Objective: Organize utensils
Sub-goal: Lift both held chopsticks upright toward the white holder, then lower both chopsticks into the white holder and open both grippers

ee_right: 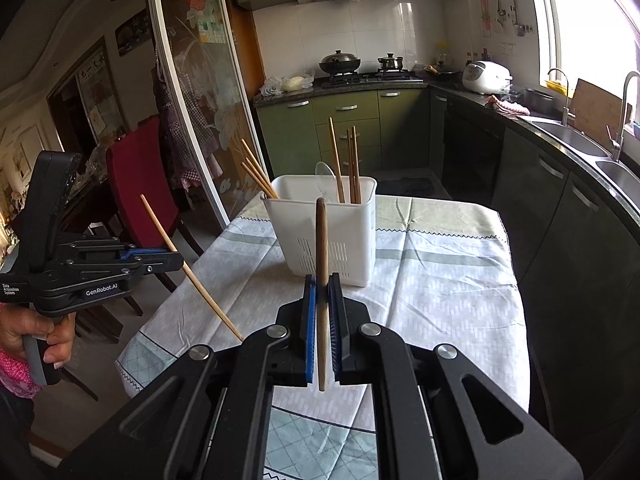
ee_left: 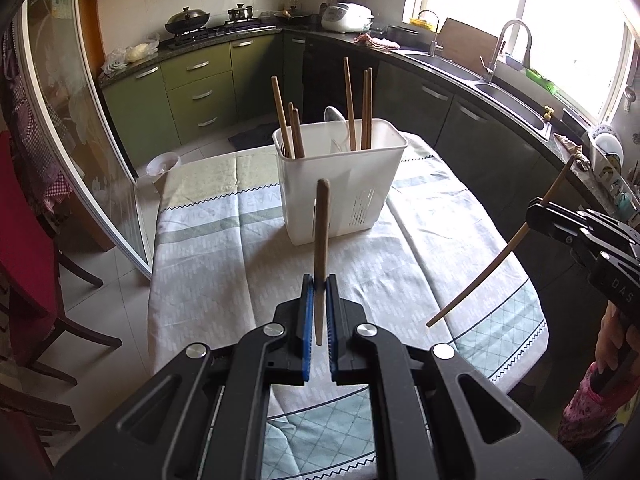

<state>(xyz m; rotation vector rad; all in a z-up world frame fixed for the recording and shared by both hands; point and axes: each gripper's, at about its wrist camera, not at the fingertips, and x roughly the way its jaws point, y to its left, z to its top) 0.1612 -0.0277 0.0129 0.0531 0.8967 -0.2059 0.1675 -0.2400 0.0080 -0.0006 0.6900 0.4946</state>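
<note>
Both hand-held grippers are clamped on chopsticks. The left hand-held gripper (ee_left: 318,300) grips a brown wooden chopstick (ee_left: 321,232); the right hand-held gripper (ee_right: 321,304) grips another chopstick (ee_right: 321,248). The white slotted plastic utensil holder (ee_left: 340,192) on the cloth-covered bench (ee_left: 208,272) already contains several chopsticks and a spoon. I judge only these two remain.

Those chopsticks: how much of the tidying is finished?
Mostly done, it seems: several chopsticks and a spoon already stand in the white holder. In hand: the left tool grips one chopstick, the right tool another. Left: dropping both in; the tablecloth shows no strays.
</note>
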